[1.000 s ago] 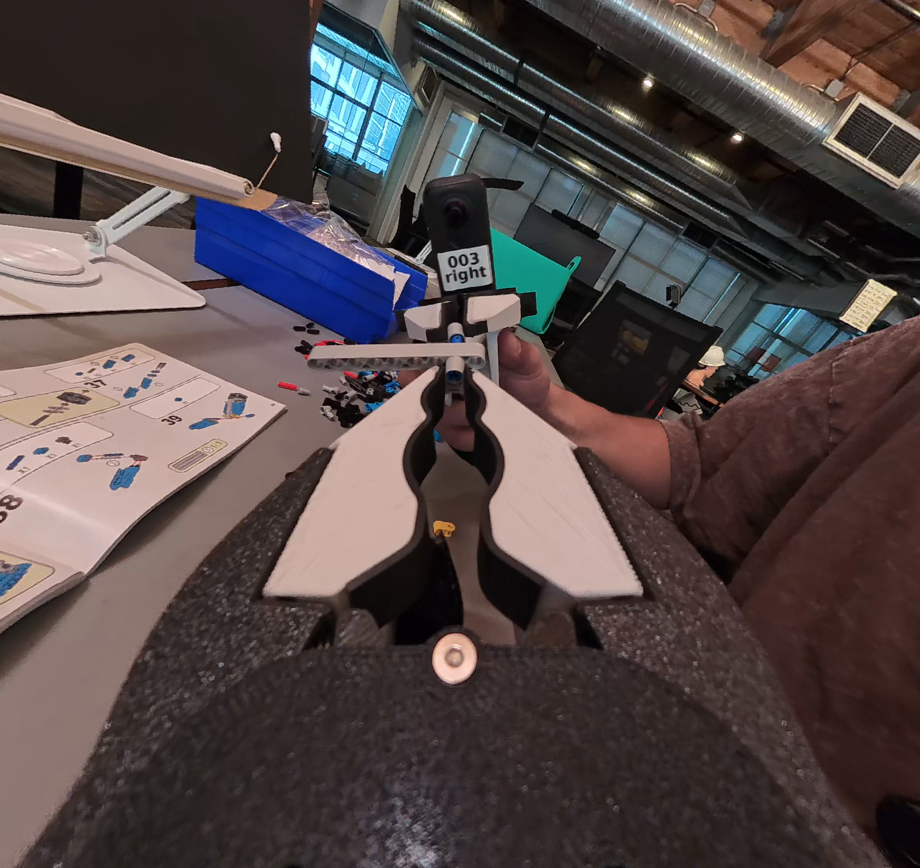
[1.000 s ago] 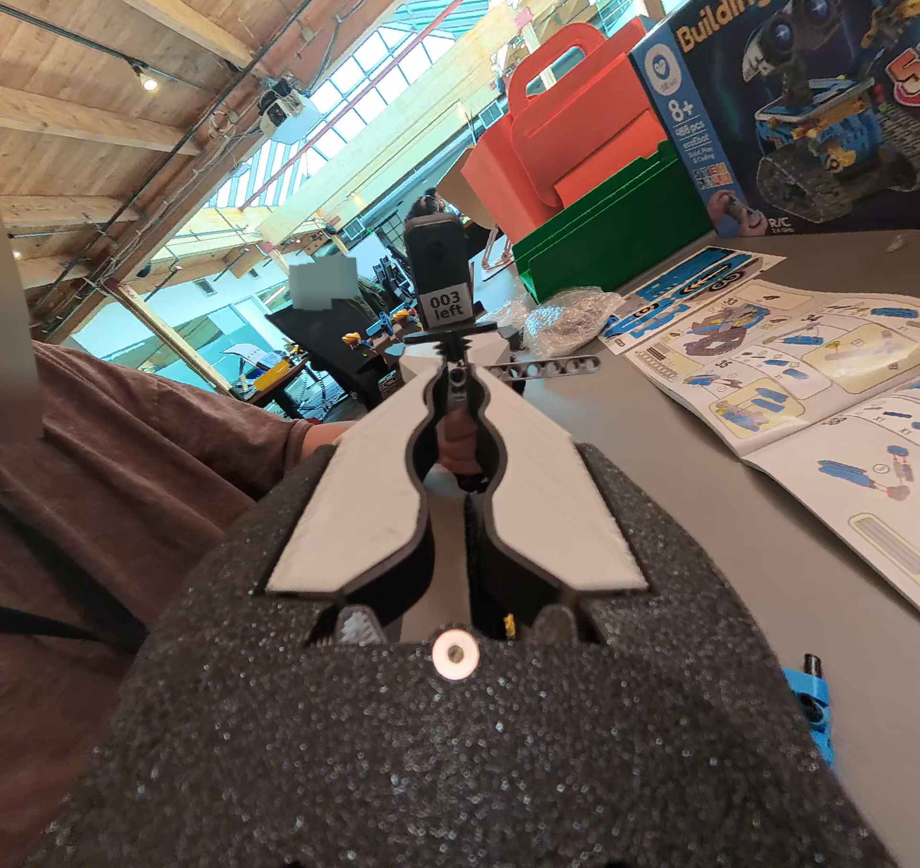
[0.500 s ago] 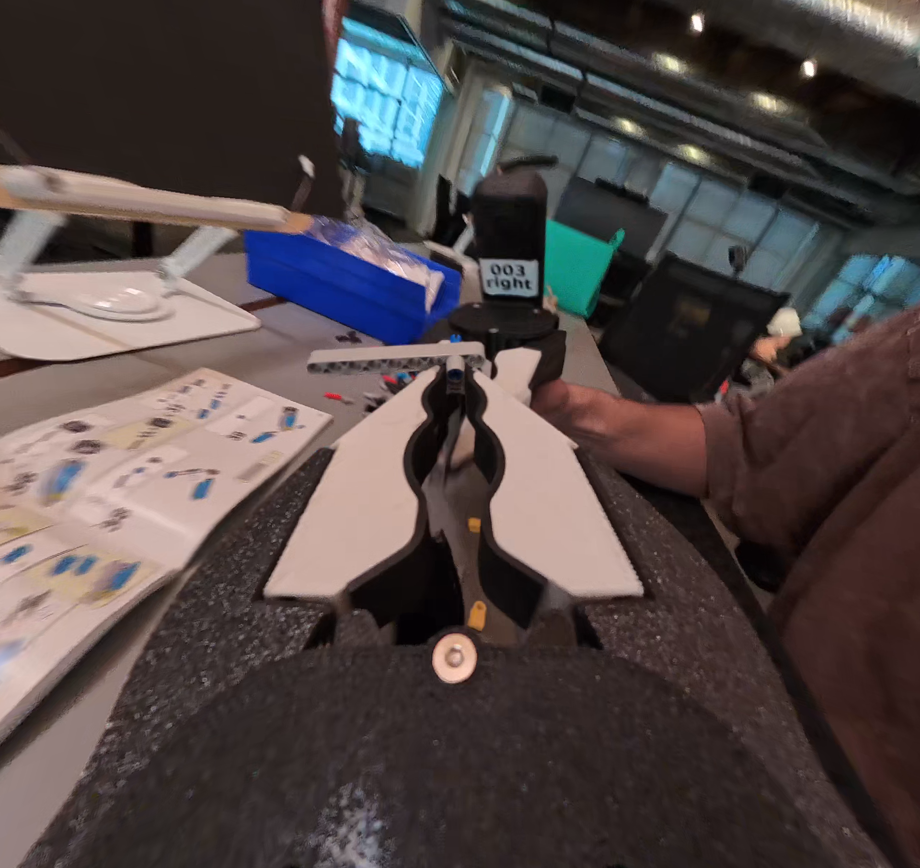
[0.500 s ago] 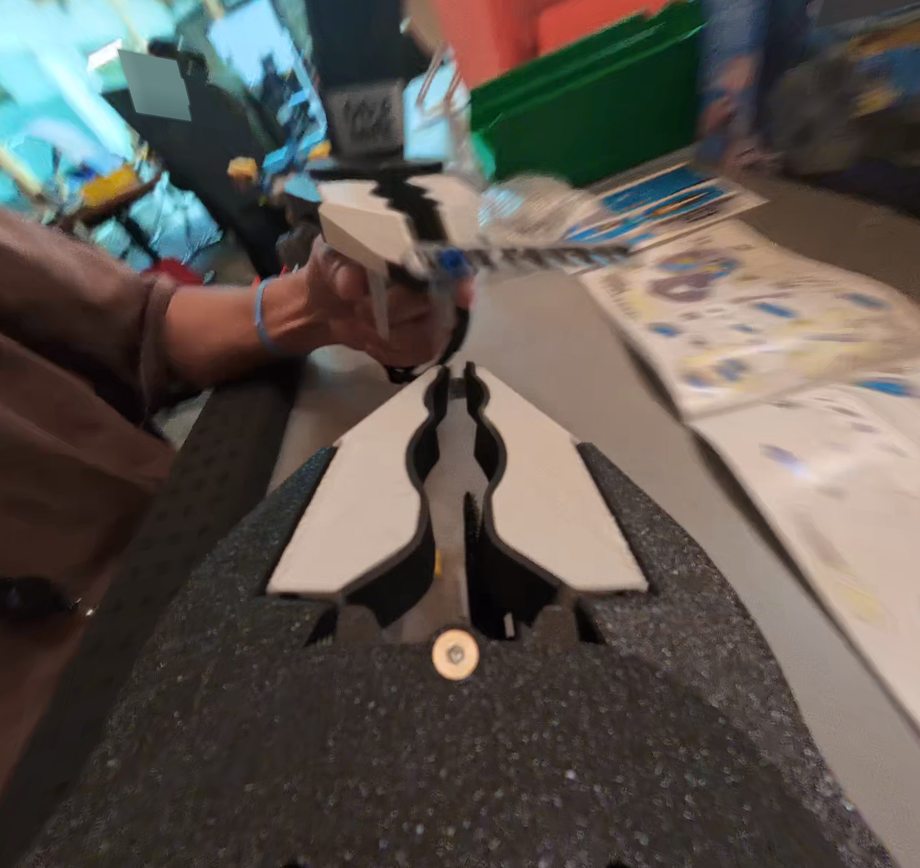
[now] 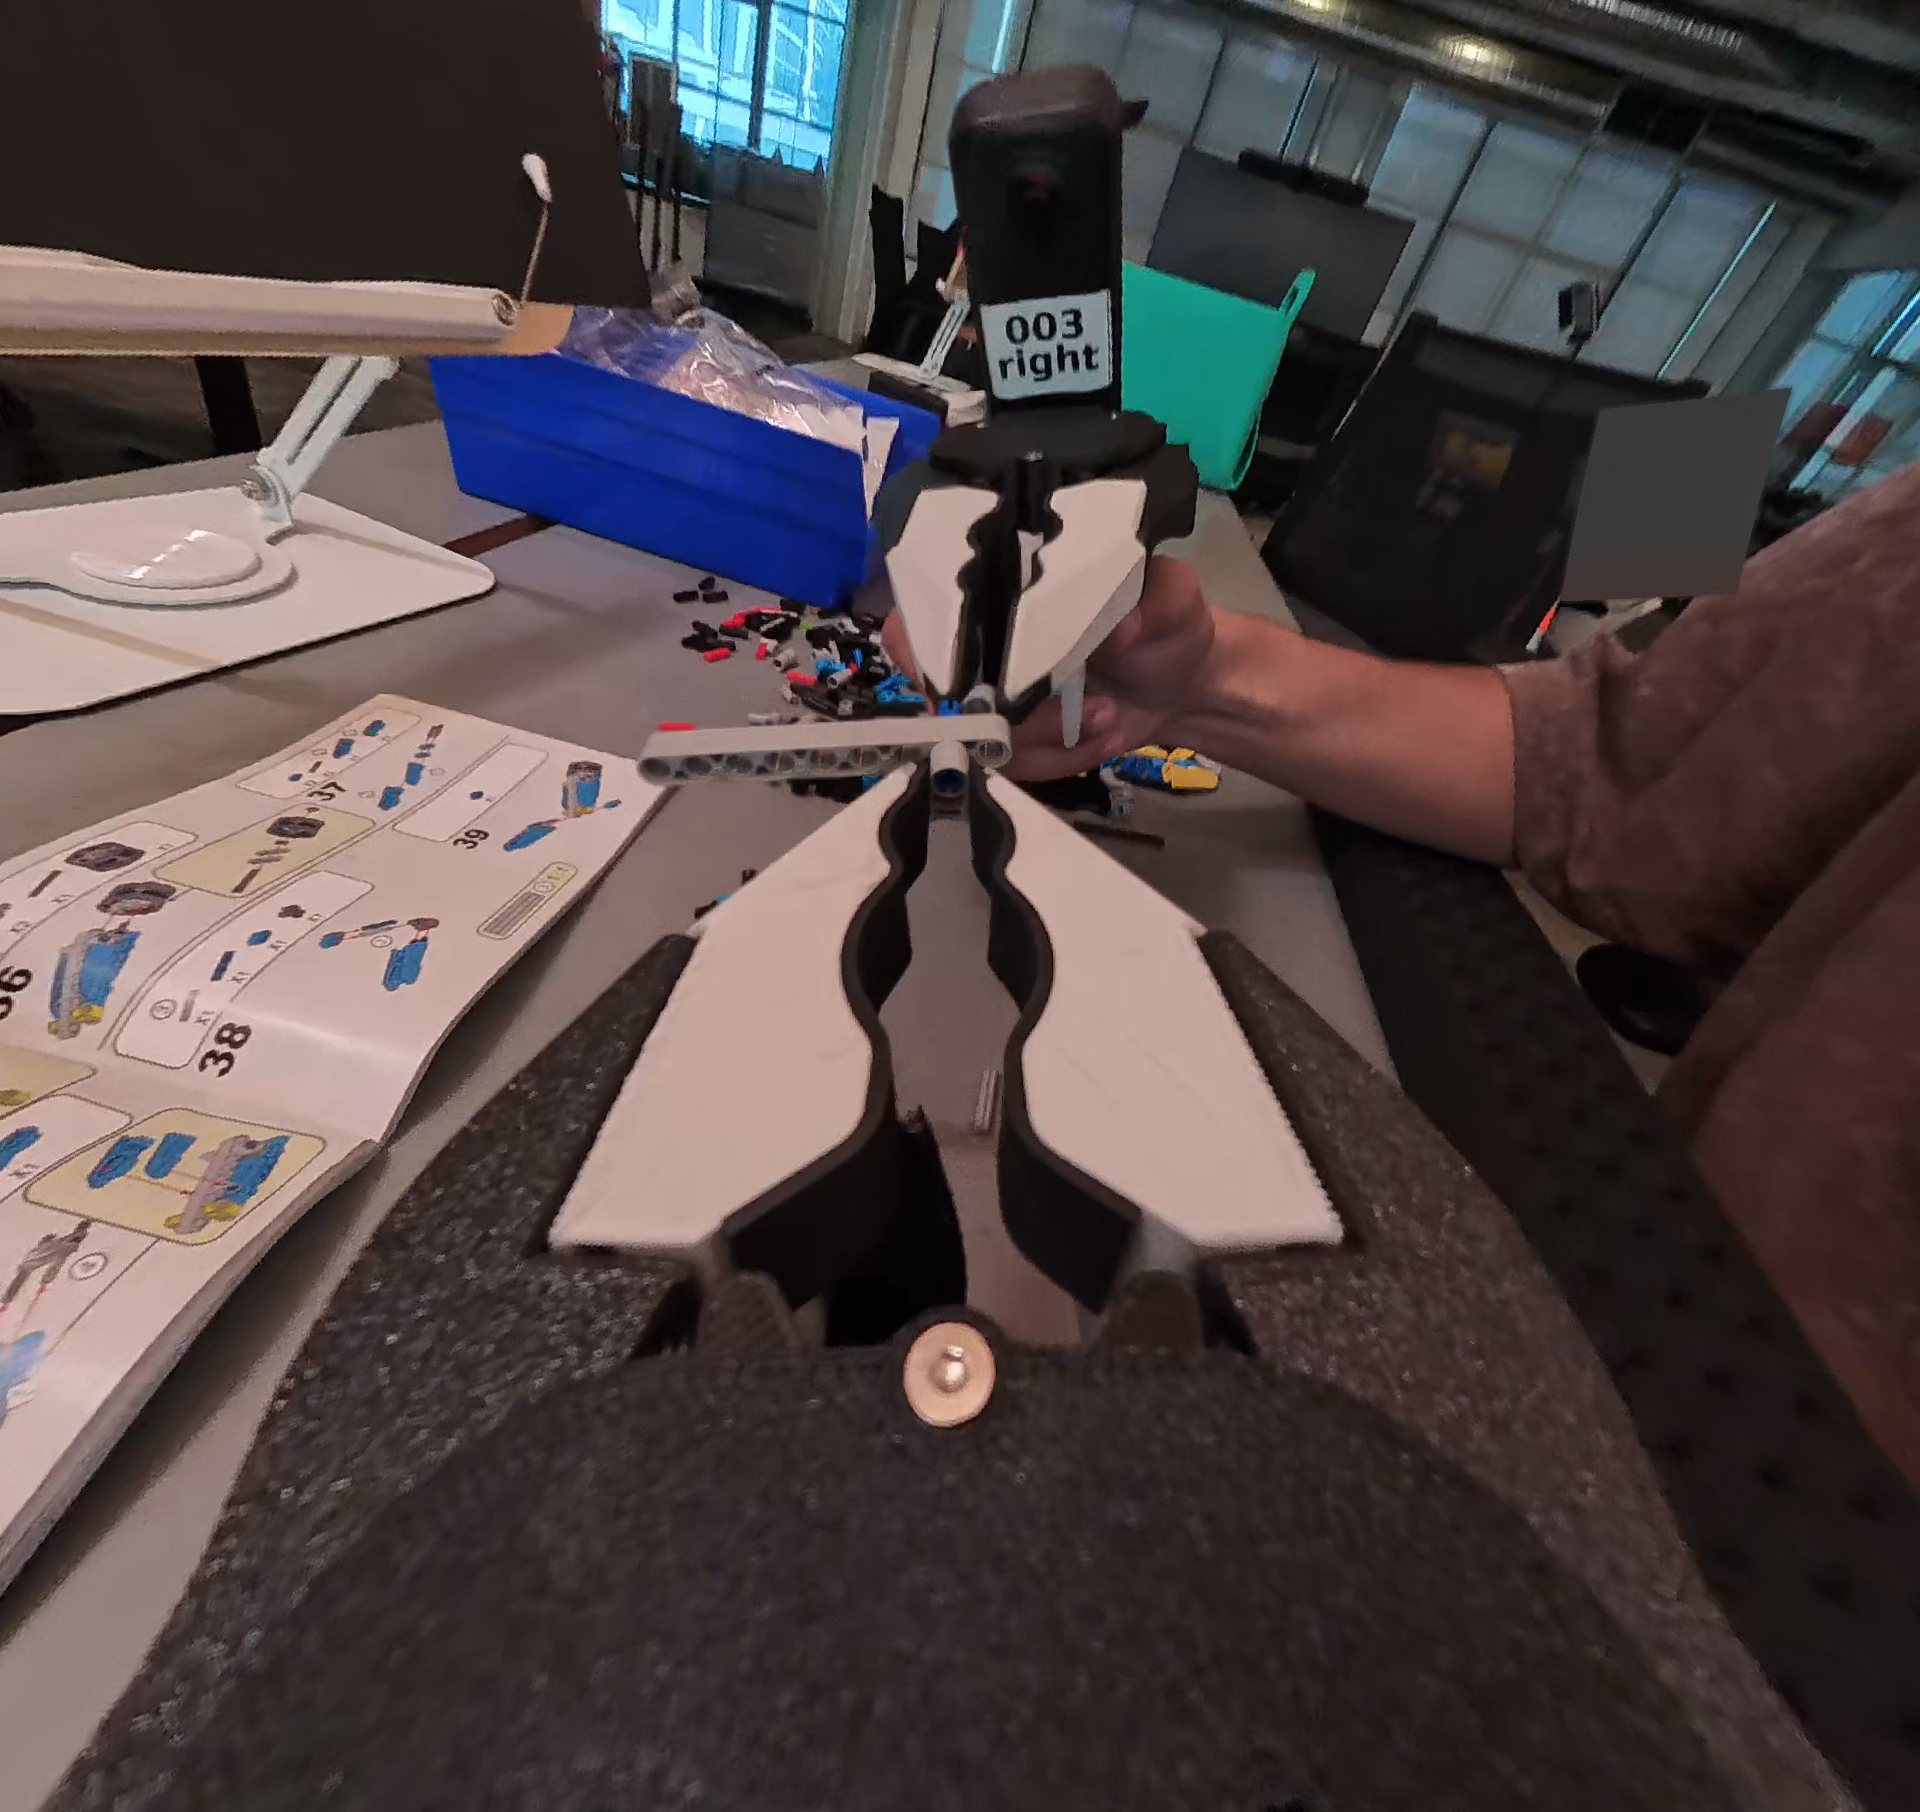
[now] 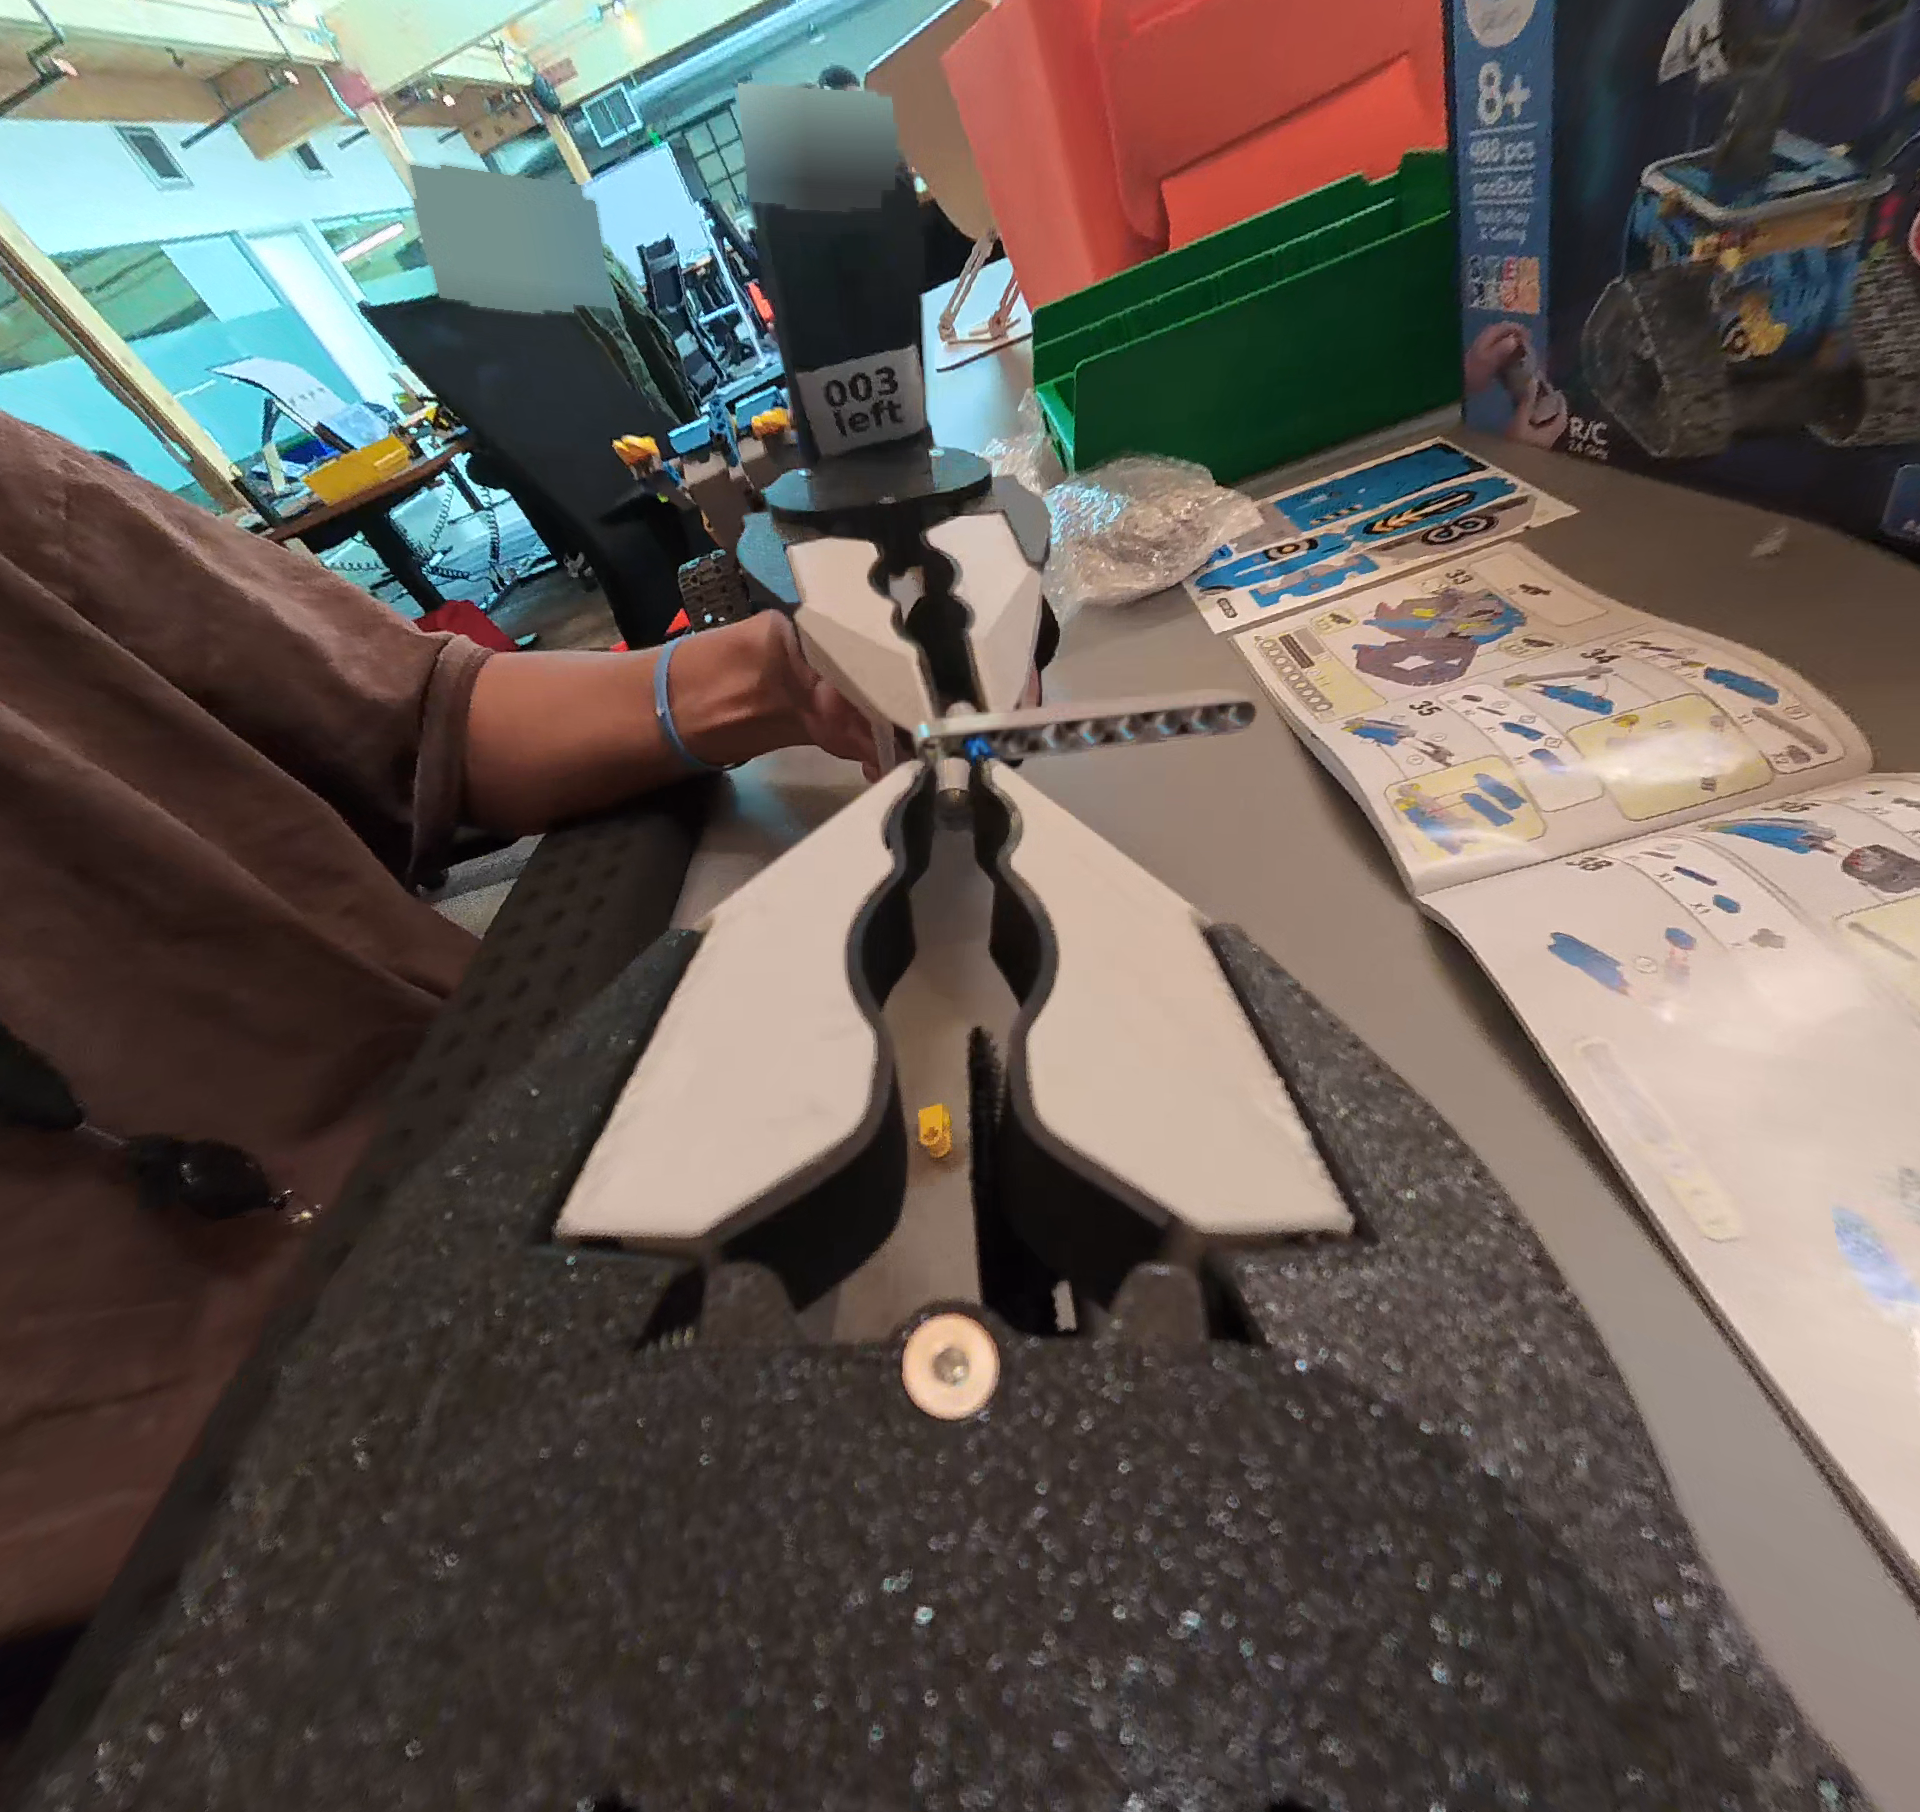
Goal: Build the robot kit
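My left gripper (image 5: 948, 796): fingers drawn almost together, only a sliver of gap at the tips. They pinch the near stub of a short blue-and-grey plastic pin (image 5: 948, 775).
My right gripper (image 6: 951, 786): just as narrow. As far as I can tell it nips the same pin's other stub from the opposite side, so the two tools meet nose to nose.
Long grey plastic beam with a row of round holes (image 5: 790, 756): held off the table and roughly level. It is carried only by the pin through its end hole, and its whole length sticks out to one side unsupported.
Risk at the pinch: the stubs are tiny and round. If I squeeze off-centre, I judge the pin could squirt out from between the tips.
Risk at the beam: the long free end acts as a lever. Any twist between my two hands could swing it round the pin or cock the pin in its hole.
Grey table (image 5: 582, 640): lies directly below. The open printed instruction booklet (image 5: 260, 931) is off to one side, near but not touching.
Risk below: a dropped pin could roll into the scatter of small black, red and blue parts (image 5: 821, 650) just beyond the grippers — hard to pick out again.
Farther off: a blue plastic bin (image 5: 665, 474) in the left wrist view; a green plastic bin (image 6: 1247, 370) in the right wrist view.
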Available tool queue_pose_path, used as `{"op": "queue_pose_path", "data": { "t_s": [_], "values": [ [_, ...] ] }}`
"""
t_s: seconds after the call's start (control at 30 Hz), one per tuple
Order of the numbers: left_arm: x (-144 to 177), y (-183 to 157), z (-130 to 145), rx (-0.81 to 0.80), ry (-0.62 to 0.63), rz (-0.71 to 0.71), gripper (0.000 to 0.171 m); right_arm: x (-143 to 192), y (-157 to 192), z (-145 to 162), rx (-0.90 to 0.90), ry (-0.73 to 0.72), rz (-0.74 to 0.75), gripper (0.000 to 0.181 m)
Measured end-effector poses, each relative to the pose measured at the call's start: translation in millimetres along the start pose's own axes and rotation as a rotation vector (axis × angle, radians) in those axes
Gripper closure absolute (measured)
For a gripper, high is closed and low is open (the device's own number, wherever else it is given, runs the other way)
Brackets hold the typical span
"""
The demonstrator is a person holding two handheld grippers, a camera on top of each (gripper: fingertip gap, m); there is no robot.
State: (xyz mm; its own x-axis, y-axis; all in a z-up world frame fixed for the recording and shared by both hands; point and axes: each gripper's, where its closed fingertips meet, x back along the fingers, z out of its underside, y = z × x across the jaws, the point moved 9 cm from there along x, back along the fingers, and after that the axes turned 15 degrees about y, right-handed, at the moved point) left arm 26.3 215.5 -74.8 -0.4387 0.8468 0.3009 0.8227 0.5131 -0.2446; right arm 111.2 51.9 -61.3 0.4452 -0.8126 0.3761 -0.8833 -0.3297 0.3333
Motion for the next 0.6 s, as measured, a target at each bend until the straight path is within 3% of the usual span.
{"op": "queue_pose_path", "data": {
  "t_s": [0.3,0.6],
  "values": [
    [-2.0,-2.3,3.3,-0.041,0.065,-0.011,0.165,-2.9,-1.2,4.2,0.027,0.054,0.043,0.175],
    [-4.0,-6.3,7.4,-0.044,0.103,0.047,0.166,-4.8,1.2,8.7,0.041,0.099,-0.025,0.175]
  ]
}}
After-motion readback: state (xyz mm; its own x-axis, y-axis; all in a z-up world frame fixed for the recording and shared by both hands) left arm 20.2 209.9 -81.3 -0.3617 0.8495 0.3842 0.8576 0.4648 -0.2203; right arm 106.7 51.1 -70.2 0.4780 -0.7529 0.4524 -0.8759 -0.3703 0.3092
